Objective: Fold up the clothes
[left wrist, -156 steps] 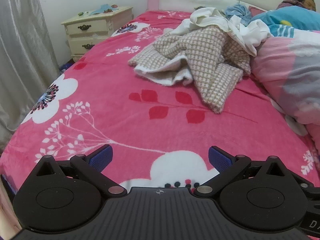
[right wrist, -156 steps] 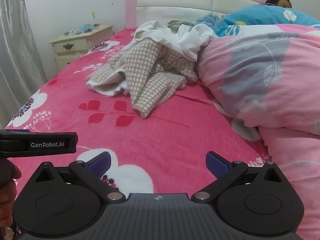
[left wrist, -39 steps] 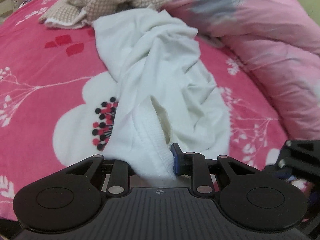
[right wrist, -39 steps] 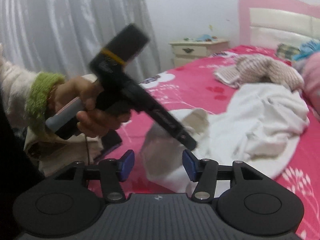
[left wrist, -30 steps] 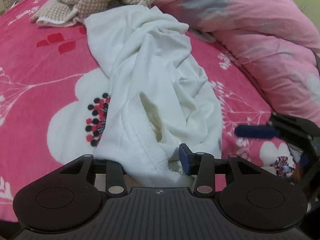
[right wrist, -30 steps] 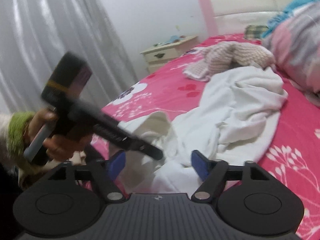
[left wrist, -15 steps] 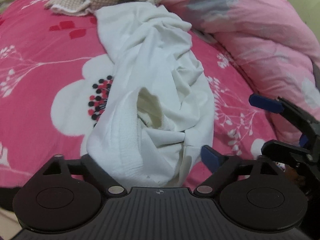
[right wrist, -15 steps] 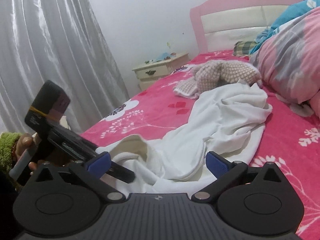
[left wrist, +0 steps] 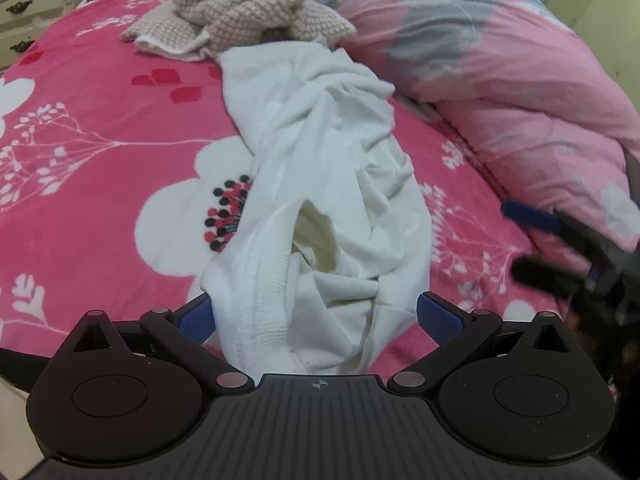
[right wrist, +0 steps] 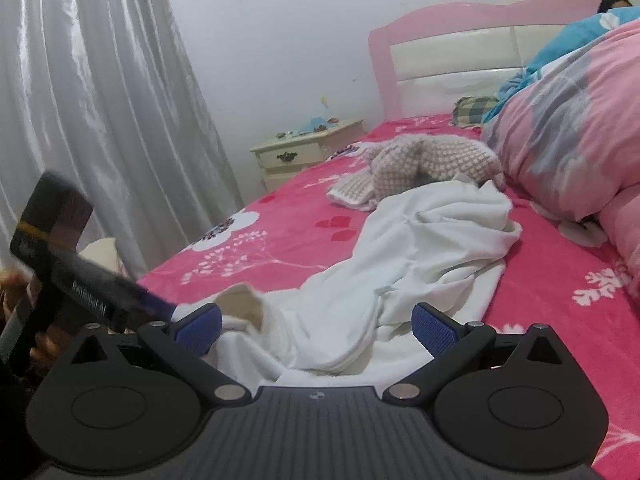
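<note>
Left wrist view: both tools, left tool (left wrist: 316, 316) and right tool (right wrist: 316, 322), gape wide over the white garment's (left wrist: 320, 152) ribbed hem (left wrist: 272, 280).

2 garments (left wrist: 320, 168) (left wrist: 248, 12), 2 grippers (left wrist: 316, 318) (right wrist: 316, 324), 1 nightstand (right wrist: 304, 152).

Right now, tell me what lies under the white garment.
The white garment lies on the pink floral bedspread, partly covering a white flower print. Its far end meets the checked knit. Anything beneath its folds is hidden.

white garment (left wrist: 320, 152): soft matt cloth | bedspread (left wrist: 100, 168): fleecy | curtain (right wrist: 100, 100): glossy
</note>
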Tool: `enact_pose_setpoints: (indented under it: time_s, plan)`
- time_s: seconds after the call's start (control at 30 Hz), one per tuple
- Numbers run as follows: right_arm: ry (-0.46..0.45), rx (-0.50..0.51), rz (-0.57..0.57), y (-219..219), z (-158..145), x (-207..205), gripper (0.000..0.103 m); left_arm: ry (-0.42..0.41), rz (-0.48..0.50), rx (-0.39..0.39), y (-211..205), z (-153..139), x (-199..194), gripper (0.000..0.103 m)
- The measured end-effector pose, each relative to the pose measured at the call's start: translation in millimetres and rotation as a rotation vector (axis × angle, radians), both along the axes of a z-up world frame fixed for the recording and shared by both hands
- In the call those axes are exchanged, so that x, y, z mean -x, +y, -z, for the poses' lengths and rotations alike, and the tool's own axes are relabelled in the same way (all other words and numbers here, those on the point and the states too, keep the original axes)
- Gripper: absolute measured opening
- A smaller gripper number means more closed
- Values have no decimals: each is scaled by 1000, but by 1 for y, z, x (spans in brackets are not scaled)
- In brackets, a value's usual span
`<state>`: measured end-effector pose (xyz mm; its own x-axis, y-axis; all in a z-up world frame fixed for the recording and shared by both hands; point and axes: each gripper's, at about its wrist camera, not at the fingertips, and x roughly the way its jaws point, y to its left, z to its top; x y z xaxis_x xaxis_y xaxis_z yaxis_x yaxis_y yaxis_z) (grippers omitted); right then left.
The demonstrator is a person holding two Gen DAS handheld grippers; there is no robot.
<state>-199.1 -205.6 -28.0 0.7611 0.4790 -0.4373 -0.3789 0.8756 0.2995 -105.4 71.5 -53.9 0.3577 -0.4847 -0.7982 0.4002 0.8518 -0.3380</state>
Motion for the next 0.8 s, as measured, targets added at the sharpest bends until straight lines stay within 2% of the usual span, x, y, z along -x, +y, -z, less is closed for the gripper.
enact_pose_setpoints:
  time_s: [0.1, 0.17, 0.3, 0.47, 0.53, 0.63, 0.73, 0.8]
  plan:
    - [-24, 14, 21, -14, -3, -1, 103, 13, 24, 1, 0, 5, 2, 103]
    - [-35, 59, 27, -21, -4, -3, 102, 20, 25, 13, 4, 7, 5, 103]
    - [-51, 159, -35, -22, -3, -14, 100, -32, 65, -27, 3, 9, 13, 103]
    - [-157, 426, -283, 20, 9, -26, 89, -70, 130, -145, -5, 19, 19, 97]
    - [-189, 481, -400, 41, 14, -31, 86, -61, 118, -175, -4, 26, 16, 88]
    - [-218, 544, -575, 73, 25, -41, 85, -20, 67, -172, 3, 34, 9, 74]
    - [-207, 654, -685, 98, 48, -55, 66, -7, 33, -159, 10, 38, 3, 64]
    - [-175, 693, -714, 103, 58, -69, 50, -13, 32, -157, 12, 38, 1, 63]
